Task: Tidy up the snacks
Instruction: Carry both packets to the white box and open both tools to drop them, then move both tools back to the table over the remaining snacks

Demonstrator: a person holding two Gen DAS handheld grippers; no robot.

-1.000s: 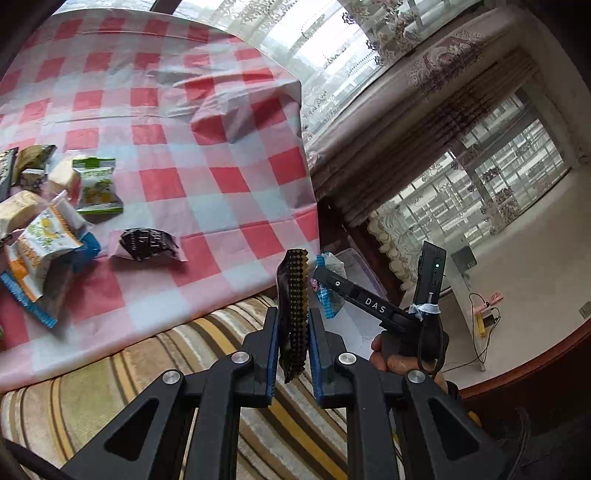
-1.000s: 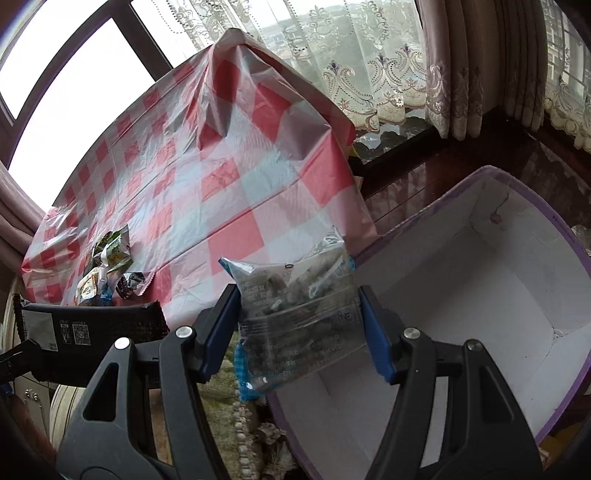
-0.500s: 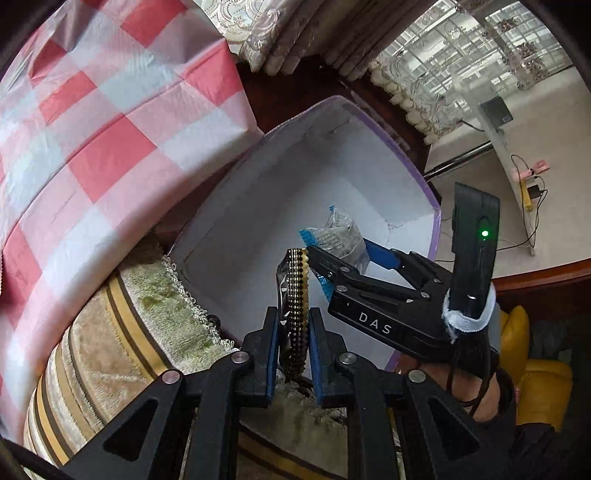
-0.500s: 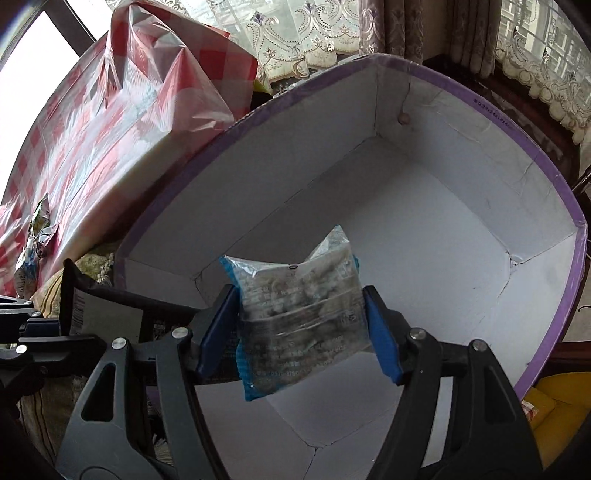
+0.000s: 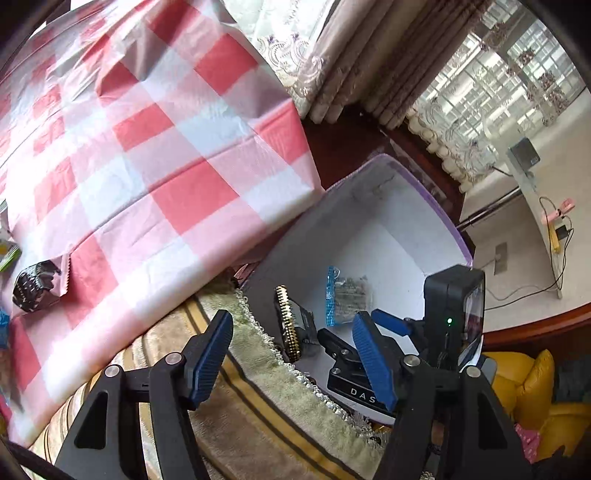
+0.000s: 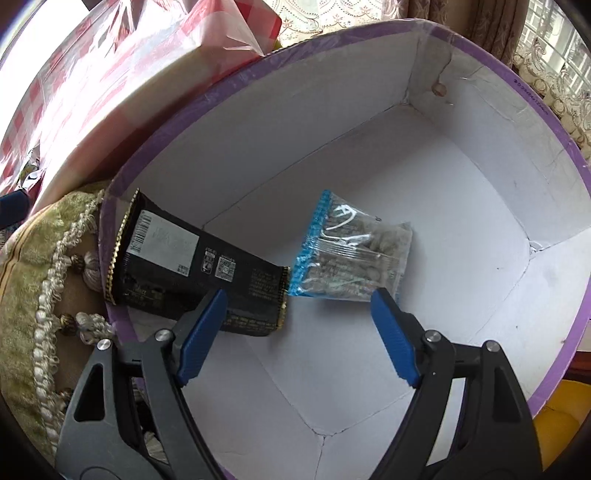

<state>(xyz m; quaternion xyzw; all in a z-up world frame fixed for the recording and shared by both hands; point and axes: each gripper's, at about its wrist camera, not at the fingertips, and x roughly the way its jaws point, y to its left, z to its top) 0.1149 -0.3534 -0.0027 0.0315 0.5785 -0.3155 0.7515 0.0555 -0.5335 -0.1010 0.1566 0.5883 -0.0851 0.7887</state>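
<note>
In white cardboard box: crinkly packets.

Red-and-white checked tablecloth drapes over table edge. Striped, fringed cushion just below it. Beige curtains behind, lace curtain at window. Yellow cushion at lower right.
</note>
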